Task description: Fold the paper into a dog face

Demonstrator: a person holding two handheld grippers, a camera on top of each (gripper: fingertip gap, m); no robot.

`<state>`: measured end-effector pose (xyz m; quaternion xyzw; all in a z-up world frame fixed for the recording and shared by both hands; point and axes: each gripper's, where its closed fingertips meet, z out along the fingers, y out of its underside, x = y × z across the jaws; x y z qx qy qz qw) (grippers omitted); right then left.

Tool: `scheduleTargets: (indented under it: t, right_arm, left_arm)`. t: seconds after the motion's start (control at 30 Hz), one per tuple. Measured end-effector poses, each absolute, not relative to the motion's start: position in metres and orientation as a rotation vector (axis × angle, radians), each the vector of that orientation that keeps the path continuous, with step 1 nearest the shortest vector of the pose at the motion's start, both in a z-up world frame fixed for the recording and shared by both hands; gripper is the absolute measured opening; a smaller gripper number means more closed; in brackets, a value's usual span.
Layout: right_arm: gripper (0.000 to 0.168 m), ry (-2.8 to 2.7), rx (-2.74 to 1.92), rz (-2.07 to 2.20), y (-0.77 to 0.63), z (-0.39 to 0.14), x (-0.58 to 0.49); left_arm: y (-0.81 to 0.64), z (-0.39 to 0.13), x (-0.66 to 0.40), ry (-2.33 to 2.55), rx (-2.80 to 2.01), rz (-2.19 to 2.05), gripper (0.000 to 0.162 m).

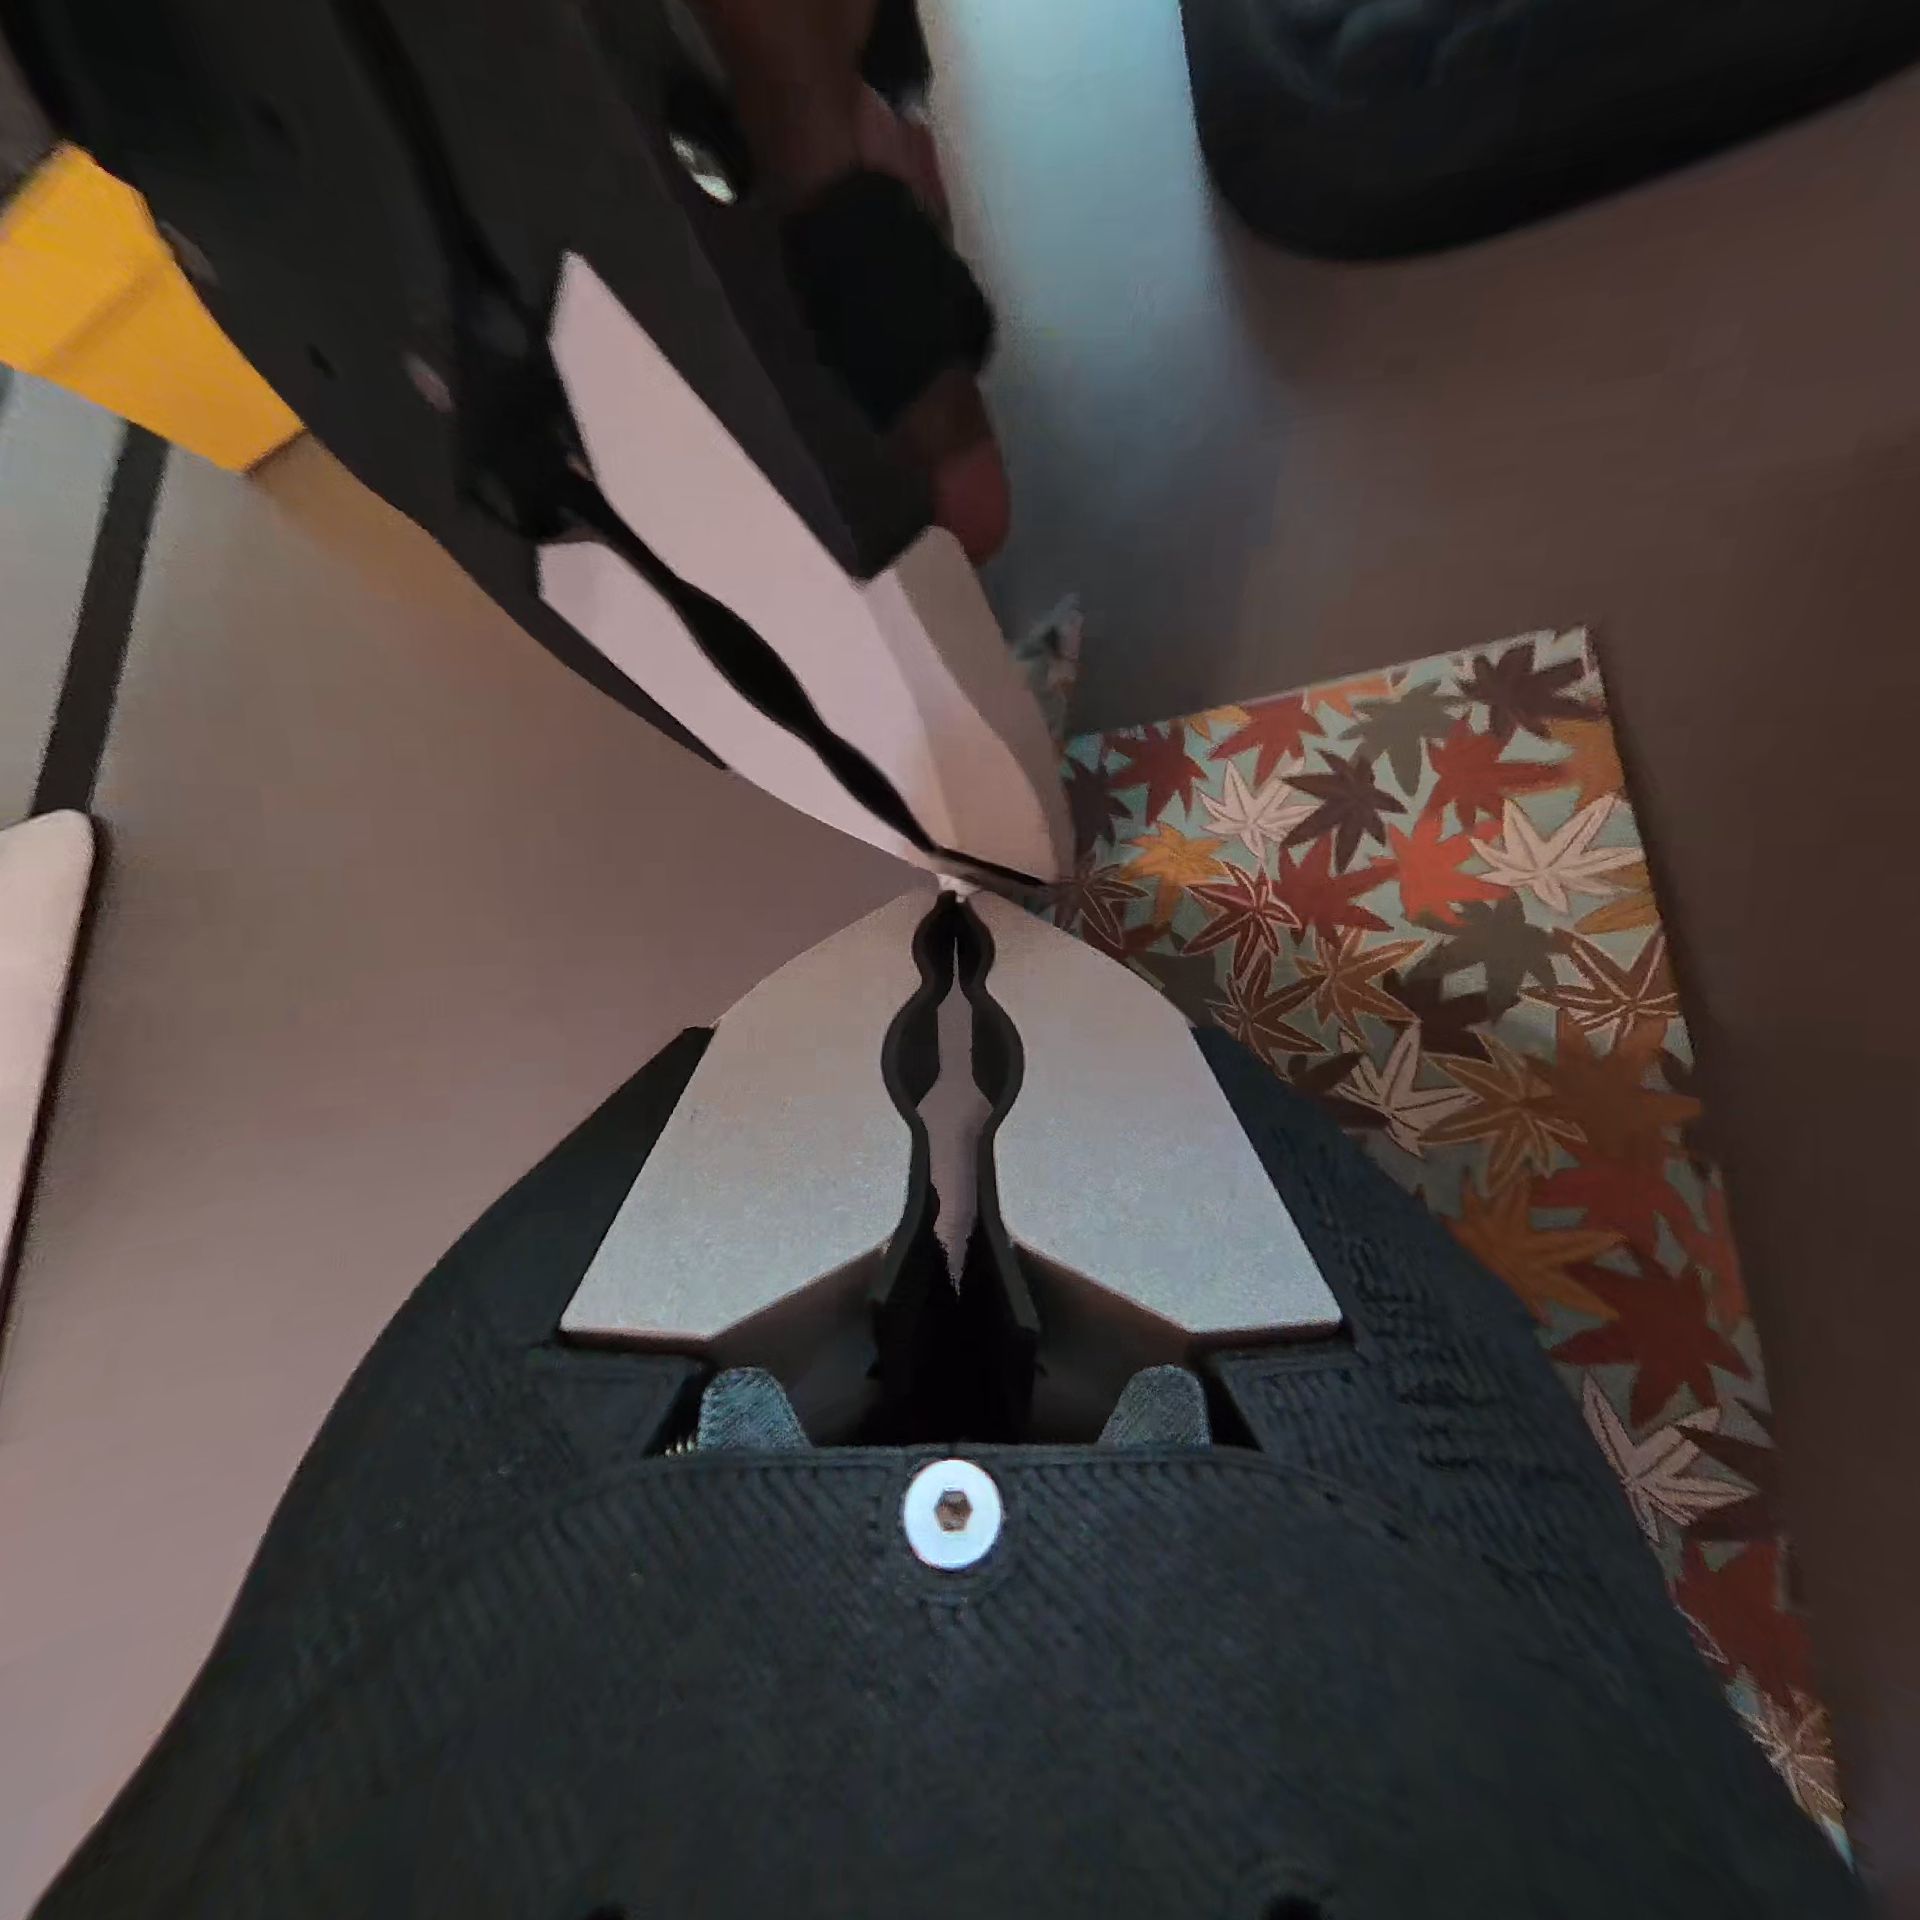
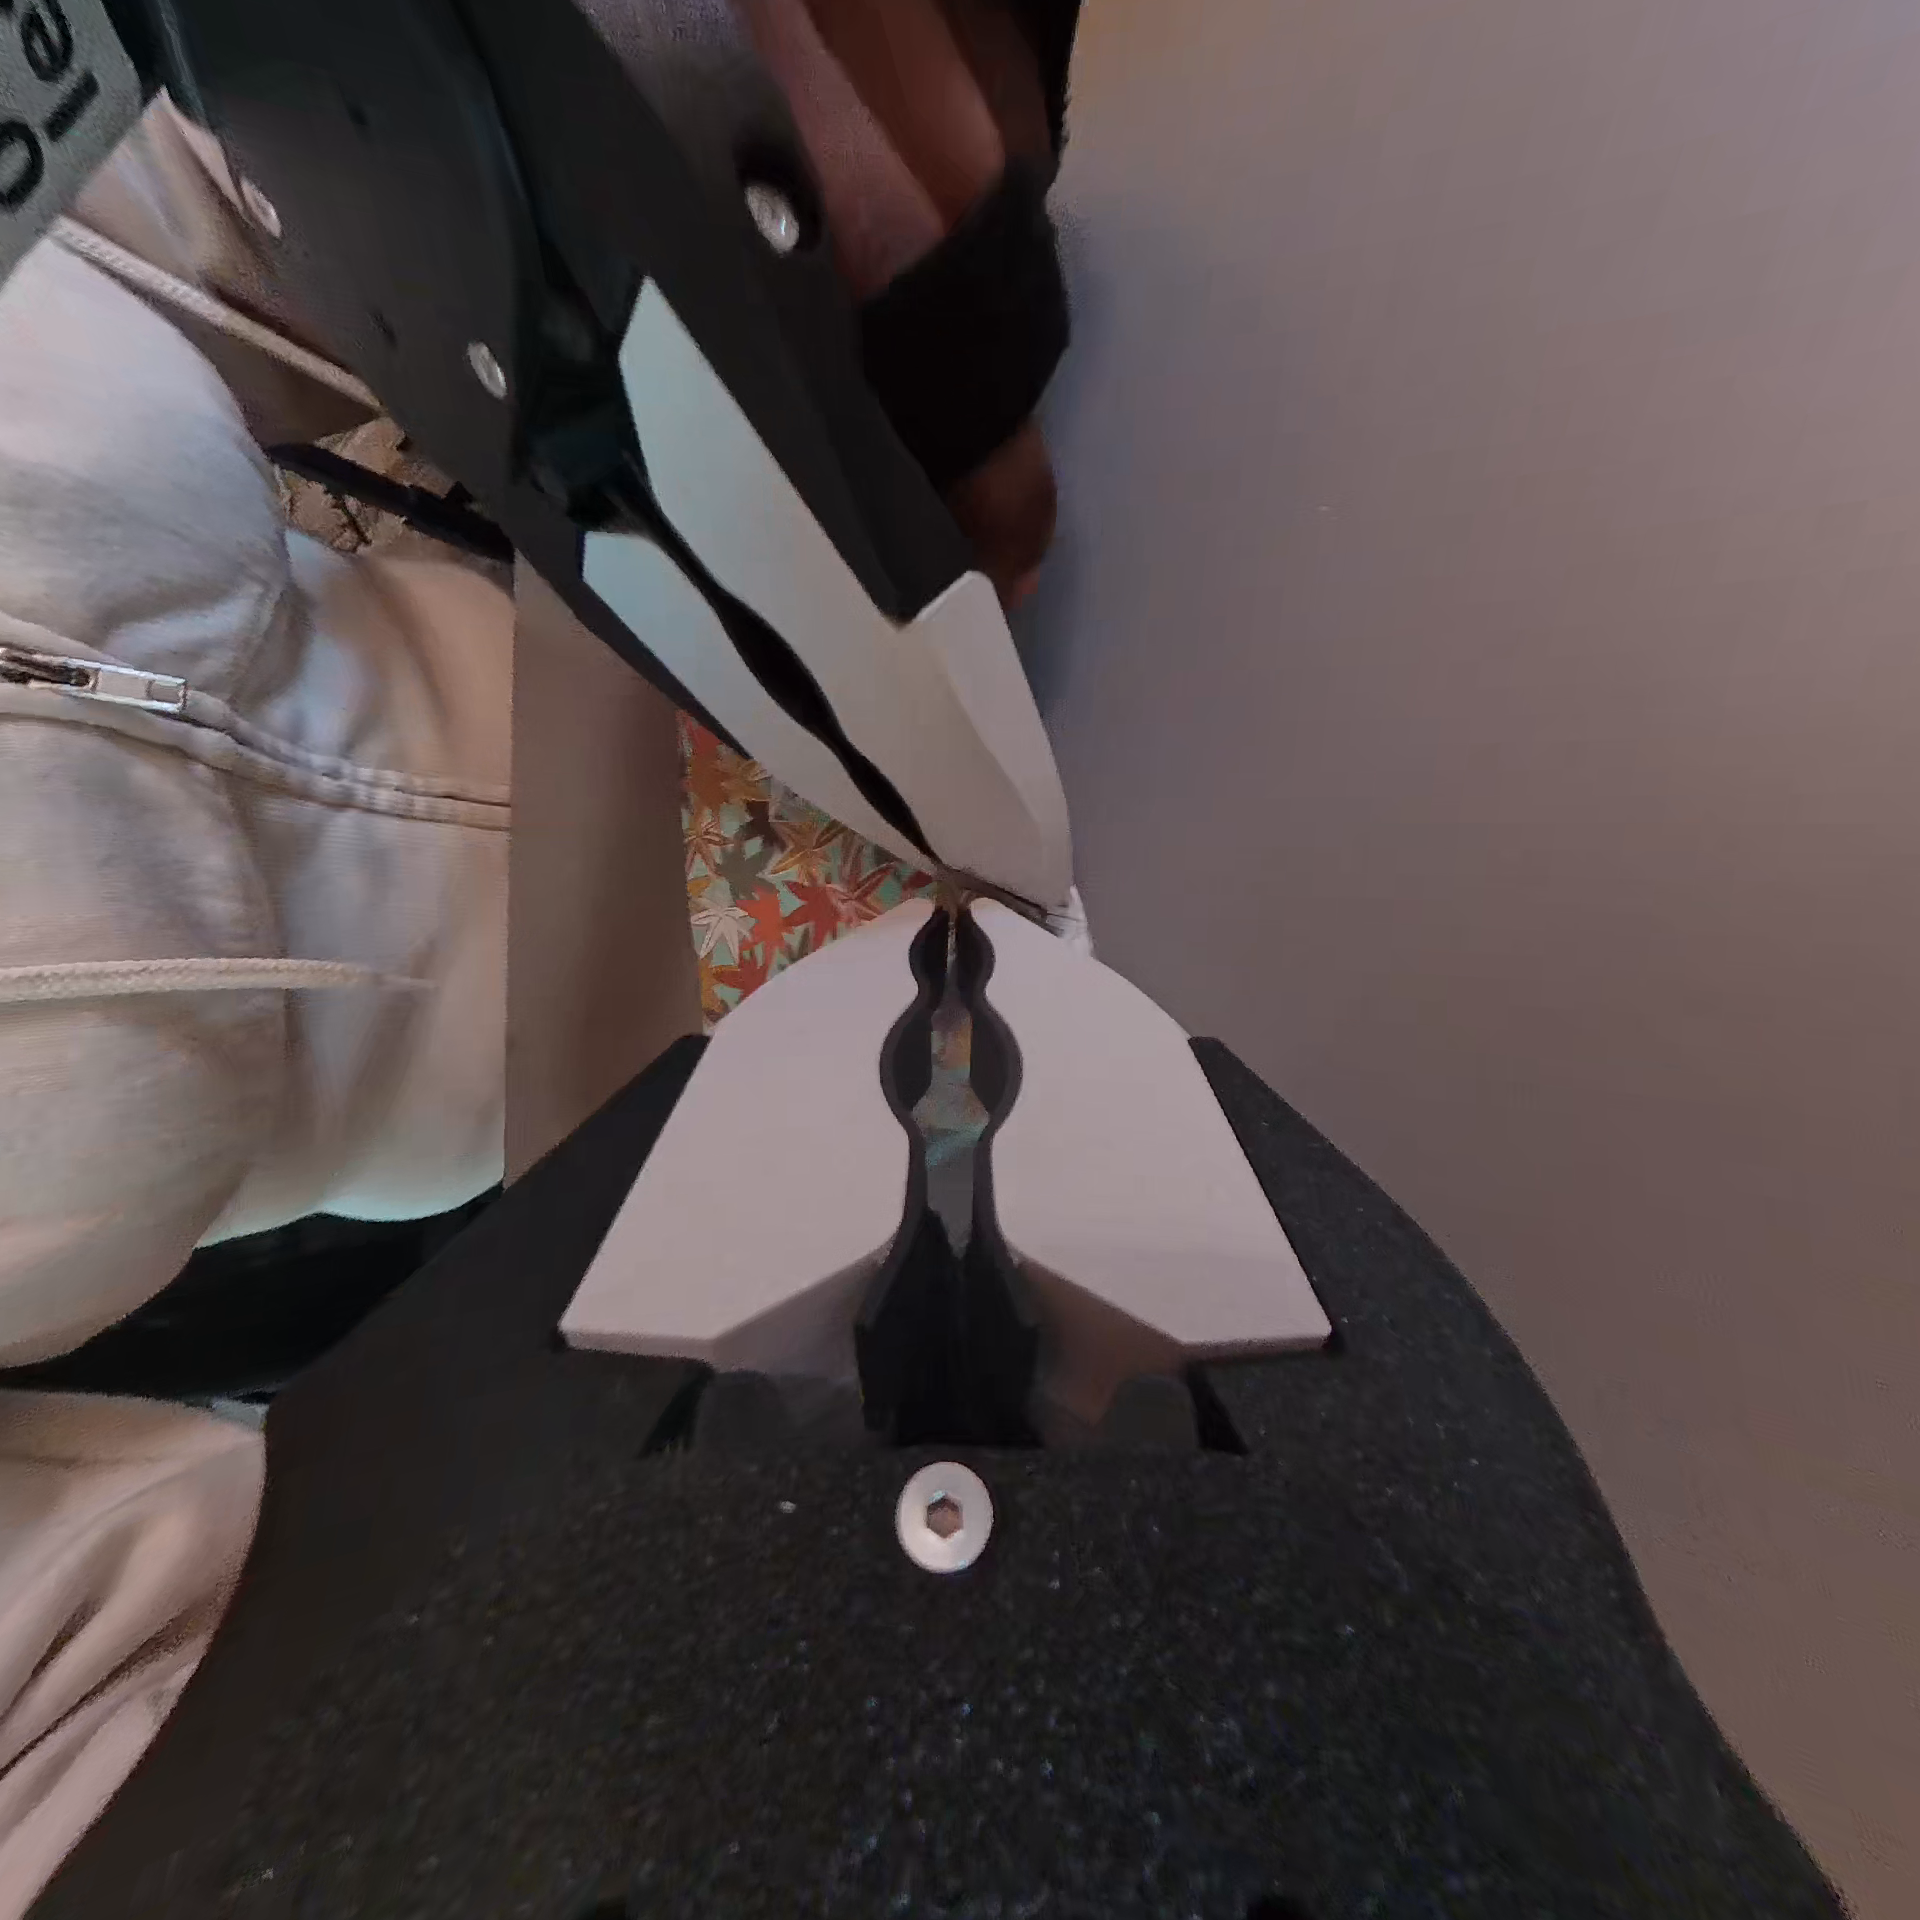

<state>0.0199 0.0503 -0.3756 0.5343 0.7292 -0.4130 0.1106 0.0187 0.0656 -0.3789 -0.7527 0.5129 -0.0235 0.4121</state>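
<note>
Close in, the left gripper (image 1: 948, 914) has its jaws pressed together on one corner of the paper (image 1: 1382, 935), and right at their tip the right gripper (image 1: 997, 873) comes in from above-left, its jaws also pinched onto that same corner, so the two tips almost touch. One sheet only: a leaf-patterned square in reds, oranges, browns and whites on pale teal, lying mostly flat on the grey bench (image 1: 416, 831) and stretching away to the right of the left gripper. Its far edge and right-hand edge are straight and clear, with bare bench beyond them. In the right wrist view only a sliver of the paper (image 2: 758, 883) shows between the two grippers (image 2: 951, 914), with open bench (image 2: 1455, 727) to the right and a person's pale zipped jacket (image 2: 156, 727) crowding the left. Farther off, one yellow block (image 1: 114, 312) sits at the upper left and one dark rounded object (image 1: 1558, 114) at the upper right.
</note>
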Motion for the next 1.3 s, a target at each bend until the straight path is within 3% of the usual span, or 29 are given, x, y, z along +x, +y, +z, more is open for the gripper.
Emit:
scheduleTargets:
  t: [0.37, 0.77, 0.93, 1.0, 1.13, 1.3]
  right_arm:
    - [0.000, 2.181, 1.710, -1.355, 0.056, -0.380, 0.019]
    - [0.002, 2.804, 1.642, -1.270, 0.062, -0.380, 0.018]
    - [0.002, 3.255, 1.784, -1.331, 0.081, -0.330, 0.007]
    - [0.002, 3.610, 1.712, -1.032, 0.089, -0.322, 0.005]
    - [0.002, 4.029, 1.080, -0.132, 0.075, -0.347, -0.004]
    - [0.000, 3.915, 1.016, -0.063, 0.069, -0.377, -0.016]
  left_arm:
    - [0.062, -0.380, 0.016, 1.282, -1.850, -0.088, 0.000]
    - [0.040, -0.380, -0.018, 1.301, -1.942, -0.149, 0.000]
    - [0.046, -0.372, -0.027, 1.244, -1.925, -0.125, 0.000]
    - [0.044, -0.371, -0.021, 1.245, -1.912, -0.172, 0.000]
    - [0.037, -0.371, -0.007, 1.286, -1.865, -0.260, 0.000]
    - [0.036, -0.378, 0.003, 1.307, -1.878, -0.284, 0.000]
